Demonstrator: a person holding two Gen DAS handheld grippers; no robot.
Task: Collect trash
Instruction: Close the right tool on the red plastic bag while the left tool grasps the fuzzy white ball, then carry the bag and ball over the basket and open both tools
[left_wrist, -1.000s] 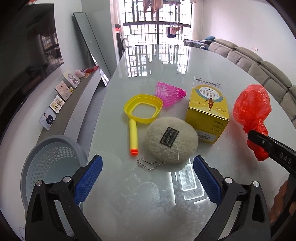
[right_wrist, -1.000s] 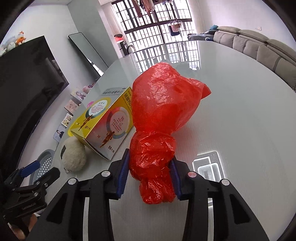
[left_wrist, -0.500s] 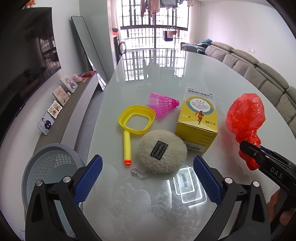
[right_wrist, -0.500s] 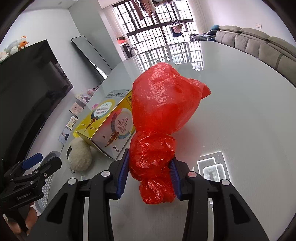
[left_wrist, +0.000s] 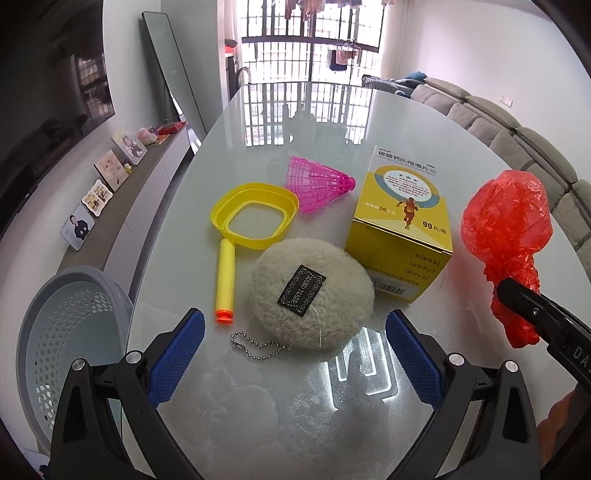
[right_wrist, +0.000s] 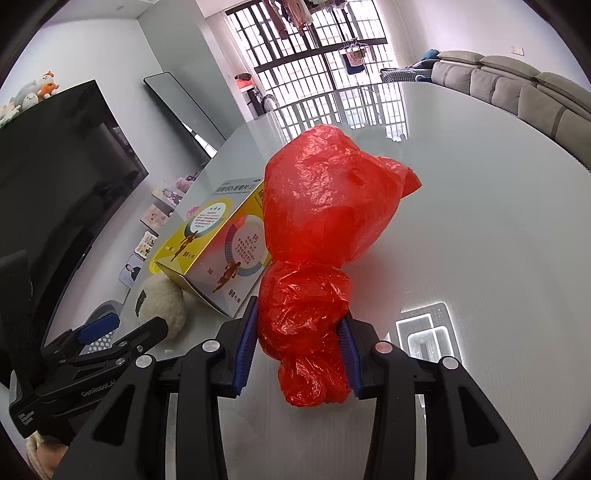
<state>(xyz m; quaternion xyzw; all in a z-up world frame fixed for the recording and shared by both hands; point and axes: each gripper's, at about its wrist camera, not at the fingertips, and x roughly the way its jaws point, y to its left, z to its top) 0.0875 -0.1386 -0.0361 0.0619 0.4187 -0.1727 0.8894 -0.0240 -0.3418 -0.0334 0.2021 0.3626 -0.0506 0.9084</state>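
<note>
My right gripper (right_wrist: 298, 350) is shut on a crumpled red plastic bag (right_wrist: 325, 221), squeezing its lower part; the bag stands up above the glossy white table (right_wrist: 498, 221). The bag also shows at the right of the left wrist view (left_wrist: 506, 218), with the right gripper's finger across it. My left gripper (left_wrist: 293, 354) is open and empty, low over the near table, just in front of a beige fluffy pouch (left_wrist: 310, 291) with a ball chain. A grey perforated trash basket (left_wrist: 70, 332) stands on the floor left of the table.
A yellow medicine box (left_wrist: 402, 221) sits between the pouch and the bag. A pink shuttlecock (left_wrist: 317, 182), a yellow square ring (left_wrist: 255, 214) and a yellow foam dart (left_wrist: 226, 280) lie behind the pouch. A sofa (left_wrist: 517, 133) runs along the right.
The right gripper has lifted the red bag slightly while still clamped on it. The left gripper has drawn back and up a little, staying open.
</note>
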